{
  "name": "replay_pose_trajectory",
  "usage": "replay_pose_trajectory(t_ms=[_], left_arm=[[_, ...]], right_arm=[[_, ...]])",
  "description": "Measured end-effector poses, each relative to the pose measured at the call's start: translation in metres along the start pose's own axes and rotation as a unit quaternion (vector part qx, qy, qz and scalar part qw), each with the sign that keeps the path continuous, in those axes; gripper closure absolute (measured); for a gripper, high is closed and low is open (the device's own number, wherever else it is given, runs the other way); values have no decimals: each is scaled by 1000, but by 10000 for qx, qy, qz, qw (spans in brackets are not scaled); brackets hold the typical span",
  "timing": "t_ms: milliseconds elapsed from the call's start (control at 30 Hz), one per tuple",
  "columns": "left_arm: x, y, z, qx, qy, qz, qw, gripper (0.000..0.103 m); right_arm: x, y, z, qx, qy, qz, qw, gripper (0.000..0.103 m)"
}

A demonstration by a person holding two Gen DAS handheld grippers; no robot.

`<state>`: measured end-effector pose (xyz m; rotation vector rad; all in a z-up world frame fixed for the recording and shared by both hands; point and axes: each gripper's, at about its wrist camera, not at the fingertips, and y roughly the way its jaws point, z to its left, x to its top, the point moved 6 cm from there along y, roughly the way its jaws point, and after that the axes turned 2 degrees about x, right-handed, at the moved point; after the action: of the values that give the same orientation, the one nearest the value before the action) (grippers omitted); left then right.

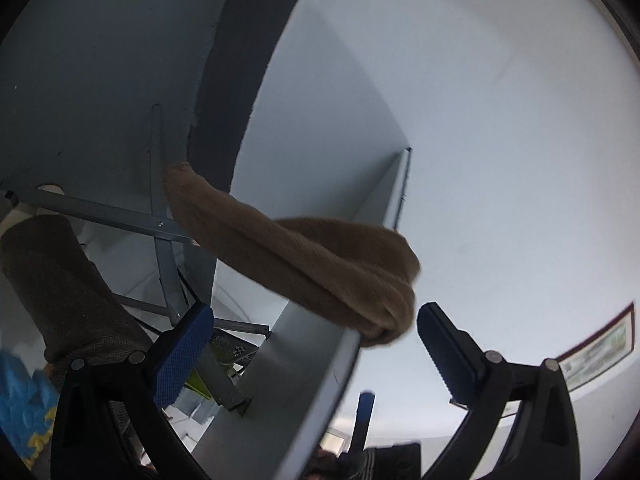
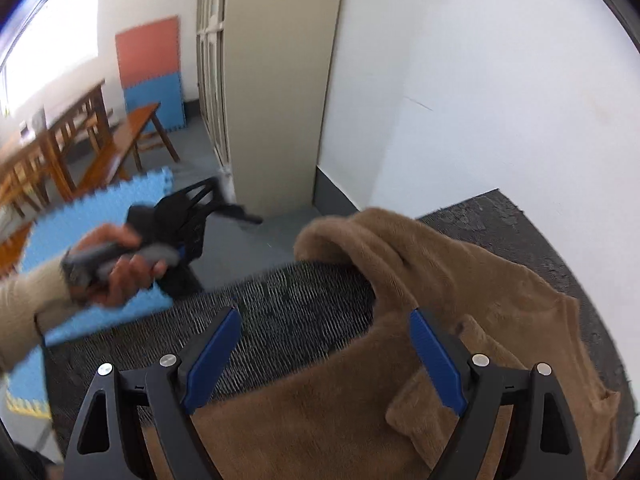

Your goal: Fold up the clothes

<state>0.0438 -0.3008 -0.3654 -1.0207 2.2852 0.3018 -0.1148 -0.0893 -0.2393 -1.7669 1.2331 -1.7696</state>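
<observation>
While my right gripper (image 2: 324, 356) hung with fingers spread, the tan garment (image 2: 460, 320) lay at four o'clock (left gripper (image 1: 312, 356) likewise spread, farther off).

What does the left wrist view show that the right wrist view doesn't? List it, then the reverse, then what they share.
Only the left wrist view: the table's underside with metal braces and the open left gripper below the table edge.
Only the right wrist view: wooden benches, a beige cabinet, blue foam mats, and the open right gripper.
Both: the brown garment.
</observation>
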Motion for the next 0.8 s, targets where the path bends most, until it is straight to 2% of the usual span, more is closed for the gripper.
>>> replay_pose_trajectory(t_ms=[167,400,433,467,500,533,567,700,800], left_arm=[[21,17,14,62,-232,-151,9996,0],[50,39,33,151,-548,-373,9977,1],[53,37,28,168,-346,-533,9978,2],[56,36,21,184,-111,-710,9972,22],[56,31,12,138,67,-848,9963,70],[55,27,2,83,236,-980,9949,93],[55,22,-8,28,405,-1111,9930,96],[42,-4,-58,-283,1030,-1472,9833,96],[23,-28,-103,-521,1558,-1680,9720,96]], right_arm=[[-21,-14,-6,-368,-148,51,9992,15],[-33,-31,-27,-462,317,-45,9984,15],[-33,-33,-28,-476,366,-83,9982,15],[-34,-35,-30,-490,414,-121,9979,15],[-34,-37,-31,-504,462,-158,9975,15],[-35,-39,-32,-518,502,-192,9972,15],[-36,-41,-32,-530,510,-210,9971,15],[-39,-46,-31,-579,543,-280,9964,15],[-42,-50,-30,-588,605,-332,9959,15]])
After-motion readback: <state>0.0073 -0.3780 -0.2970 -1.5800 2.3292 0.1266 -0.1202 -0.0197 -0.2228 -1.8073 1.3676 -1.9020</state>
